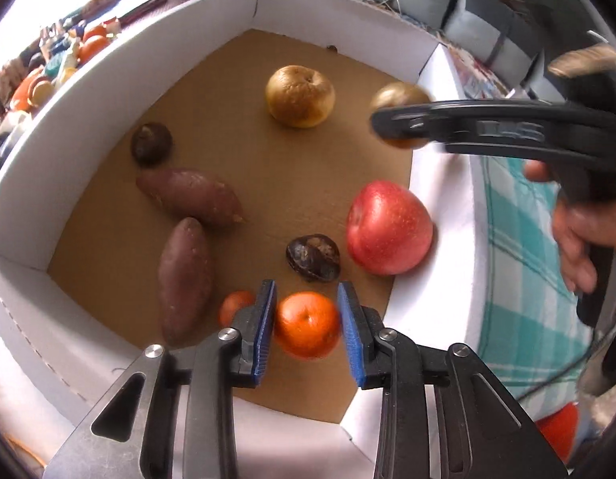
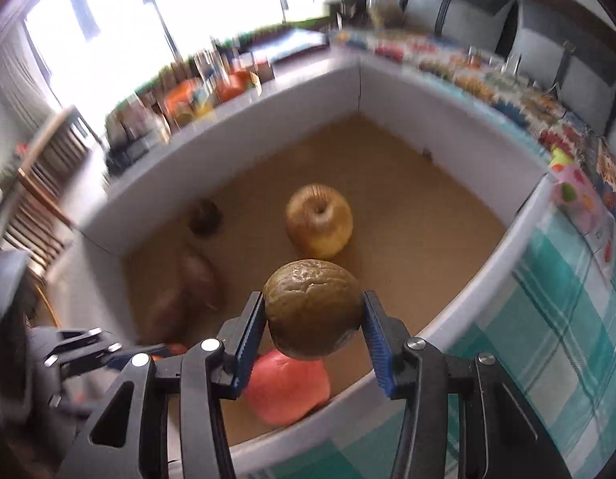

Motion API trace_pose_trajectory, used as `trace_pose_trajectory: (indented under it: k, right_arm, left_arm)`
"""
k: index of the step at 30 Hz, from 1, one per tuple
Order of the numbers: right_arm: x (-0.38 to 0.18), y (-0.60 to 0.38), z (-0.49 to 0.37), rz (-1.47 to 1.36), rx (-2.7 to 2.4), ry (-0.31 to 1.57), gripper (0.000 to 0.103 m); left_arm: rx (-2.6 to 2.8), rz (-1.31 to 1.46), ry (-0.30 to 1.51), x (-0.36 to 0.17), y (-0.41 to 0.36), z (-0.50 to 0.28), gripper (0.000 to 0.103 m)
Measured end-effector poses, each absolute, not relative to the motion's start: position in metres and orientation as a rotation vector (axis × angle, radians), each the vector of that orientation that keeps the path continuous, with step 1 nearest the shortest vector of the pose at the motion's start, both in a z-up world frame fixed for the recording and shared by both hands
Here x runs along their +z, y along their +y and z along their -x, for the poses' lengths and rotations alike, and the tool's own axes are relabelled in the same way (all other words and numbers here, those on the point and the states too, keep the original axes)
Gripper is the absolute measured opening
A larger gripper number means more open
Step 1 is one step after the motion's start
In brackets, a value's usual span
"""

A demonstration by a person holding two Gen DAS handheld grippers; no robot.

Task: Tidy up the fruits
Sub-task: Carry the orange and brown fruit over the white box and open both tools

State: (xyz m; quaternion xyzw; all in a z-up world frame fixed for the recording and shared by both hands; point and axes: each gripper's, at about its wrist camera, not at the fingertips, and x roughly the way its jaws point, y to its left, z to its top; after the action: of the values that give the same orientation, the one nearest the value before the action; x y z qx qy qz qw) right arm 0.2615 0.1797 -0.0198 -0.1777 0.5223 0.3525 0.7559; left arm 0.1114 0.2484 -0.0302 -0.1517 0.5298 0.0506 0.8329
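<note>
Right tool (image 2: 314, 319) clamped on wrinkled brown-green fruit (image 2: 312, 307); left tool (image 1: 307, 319) apart, straddling glossy tangerine (image 1: 307, 324).

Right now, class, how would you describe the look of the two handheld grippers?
Both the left gripper and right gripper have black frames, silver round rivets and ribbed blue pads on the fingers. Seen side-on, the right one has a black pistol-style handle.

Count in the white box (image 1: 120, 80): 2 sweet potatoes (image 1: 190, 196) (image 1: 184, 279), 2 mandarins (image 1: 307, 325) (image 1: 235, 306), 2 dark wrinkled fruits (image 1: 151, 144) (image 1: 312, 257), 1 red apple (image 1: 389, 228), 1 yellow-brown apple (image 1: 300, 95). Plus 1 olive-brown fruit (image 2: 312, 308) above the right wall.
</note>
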Motion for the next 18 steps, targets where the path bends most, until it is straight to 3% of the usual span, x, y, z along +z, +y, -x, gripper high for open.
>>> trace_pose_trajectory:
  k: [2, 4, 5, 7, 10, 13, 18]
  right_arm:
    - [-0.035, 0.183, -0.27, 0.429, 0.737, 1.18, 0.049]
    - [-0.038, 0.183, -0.273, 0.422, 0.72, 1.188, 0.053]
    - [-0.033, 0.18, -0.274, 0.394, 0.724, 1.179, 0.064]
    - [-0.015, 0.169, -0.274, 0.33, 0.724, 1.142, 0.075]
    - [0.02, 0.156, -0.273, 0.278, 0.698, 1.065, 0.079]
    - [0.059, 0.133, -0.257, 0.215, 0.669, 0.979, 0.094]
    - [0.083, 0.112, -0.206, 0.173, 0.649, 0.958, 0.103]
  left_arm:
    - [0.116, 0.316, 1.104, -0.026, 0.247, -0.111, 0.061]
    - [0.143, 0.306, 1.056, -0.017, 0.251, -0.108, 0.07]
    - [0.155, 0.298, 1.02, -0.011, 0.257, -0.105, 0.071]
    - [0.182, 0.274, 0.951, 0.007, 0.258, -0.099, 0.075]
    - [0.274, 0.198, 0.838, 0.043, 0.255, -0.09, 0.083]
    - [0.39, 0.124, 0.752, 0.073, 0.248, -0.079, 0.091]
    - [0.581, 0.156, 0.696, 0.093, 0.254, -0.061, 0.095]
